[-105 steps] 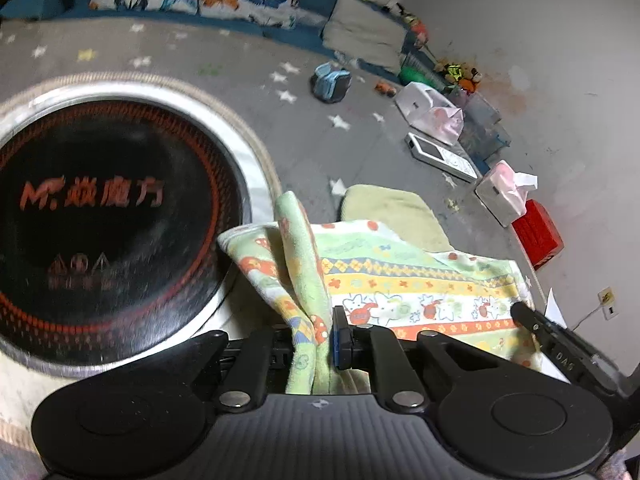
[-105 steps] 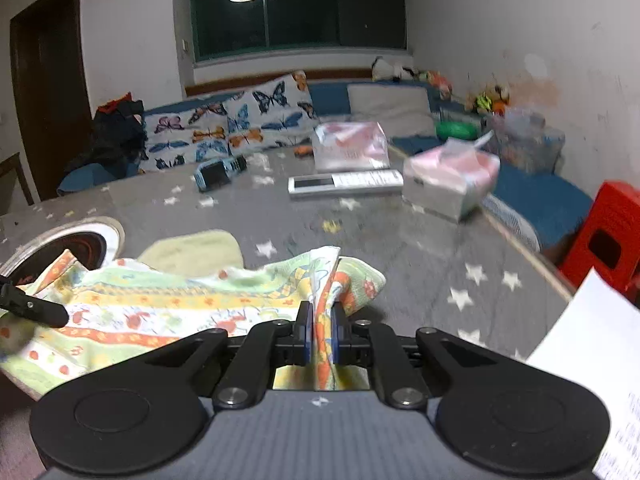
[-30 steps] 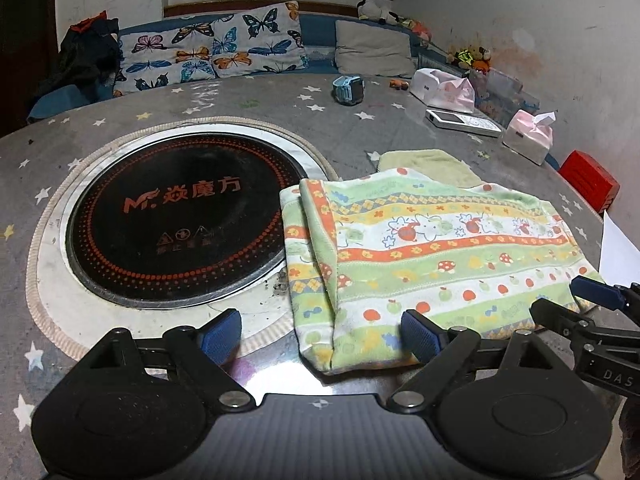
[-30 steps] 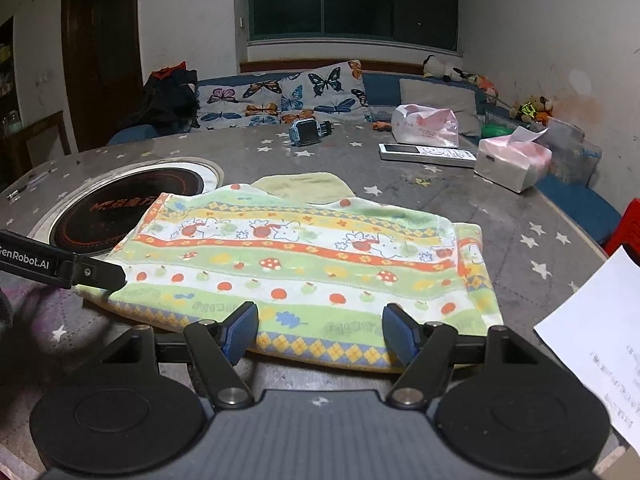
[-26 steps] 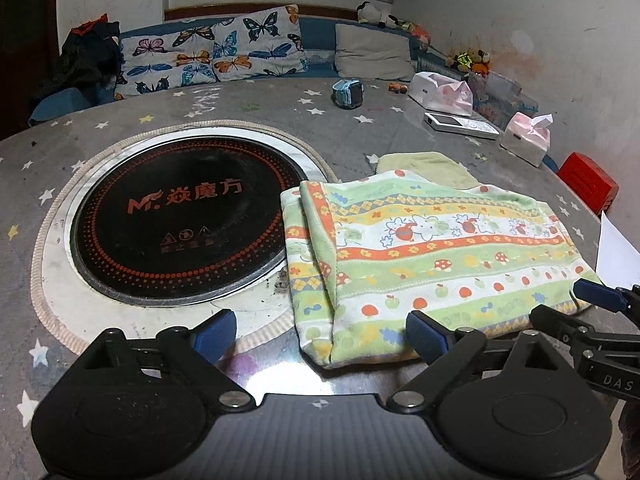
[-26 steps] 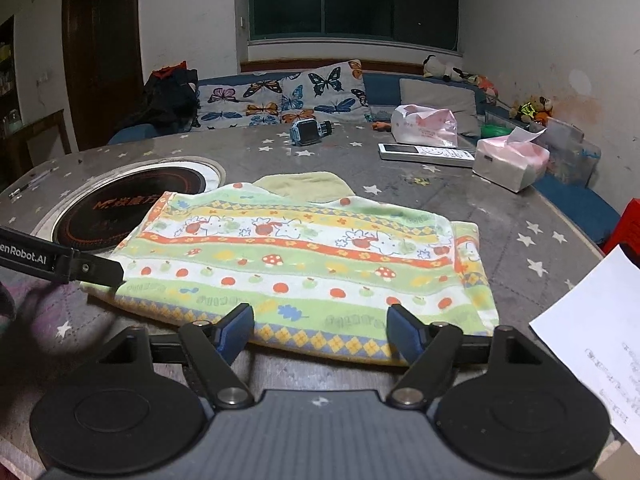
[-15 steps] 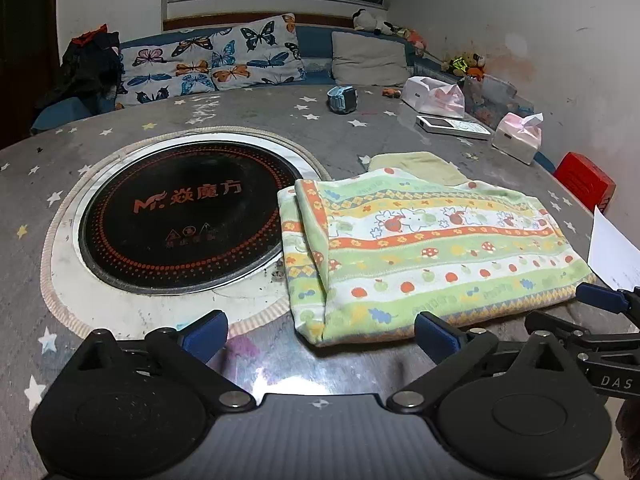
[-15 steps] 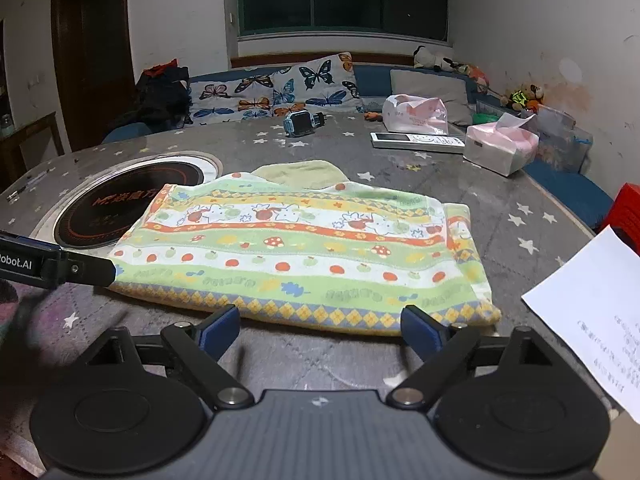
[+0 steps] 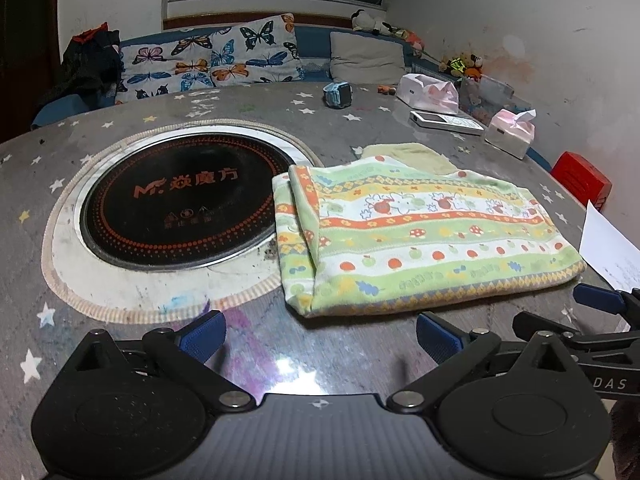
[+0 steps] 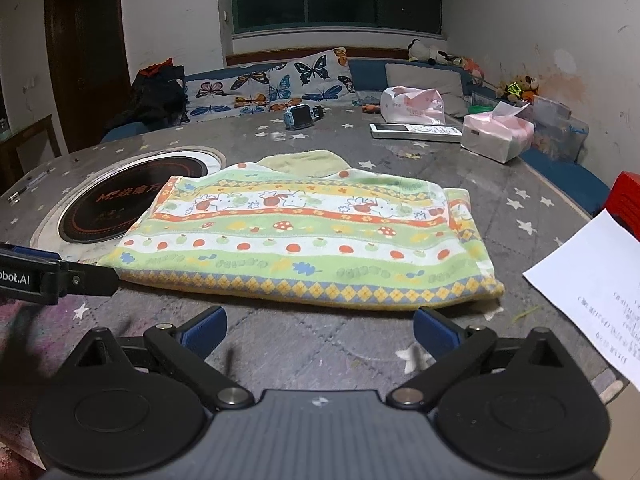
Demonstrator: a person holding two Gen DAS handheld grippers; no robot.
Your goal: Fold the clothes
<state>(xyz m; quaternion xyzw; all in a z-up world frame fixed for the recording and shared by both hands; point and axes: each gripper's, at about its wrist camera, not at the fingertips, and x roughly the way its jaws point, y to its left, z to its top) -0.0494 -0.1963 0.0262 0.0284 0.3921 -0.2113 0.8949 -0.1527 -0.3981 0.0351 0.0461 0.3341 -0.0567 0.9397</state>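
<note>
Both tools, left tool (image 9: 320, 336) and right tool (image 10: 320, 330), gape empty; the soft, limp printed cloth (image 10: 304, 236) wants pinching at its near-edge corners.

Striped patterned cloth (image 9: 424, 236) lies folded flat.

Both grippers look alike: the left gripper (image 9: 319, 334) and right gripper (image 10: 319, 330) are matte black, with blue-padded jaws, silver pivot screws and ribbed grey housings.
</note>
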